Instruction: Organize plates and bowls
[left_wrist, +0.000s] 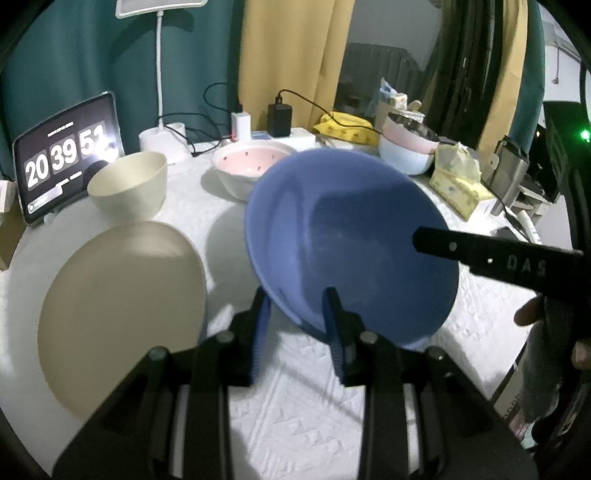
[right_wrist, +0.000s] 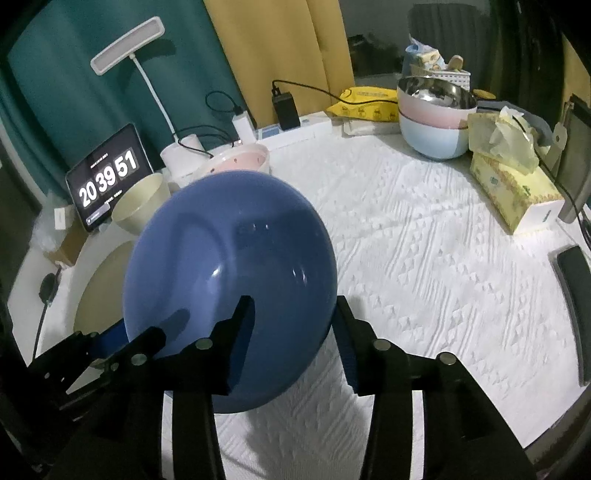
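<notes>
The left hand-held gripper is clamped on the near rim of the glossy blue plastic bowl, tilting it above the tabletop right of the beige plate; the right hand-held gripper straddles its rim, jaws apart, leaving it to the left.

left wrist: down-forward, close | right wrist: same | shared: blue bowl, clock tablet

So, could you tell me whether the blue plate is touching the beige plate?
Apart: the left wrist view shows bare cloth between blue plate and beige plate.
</notes>
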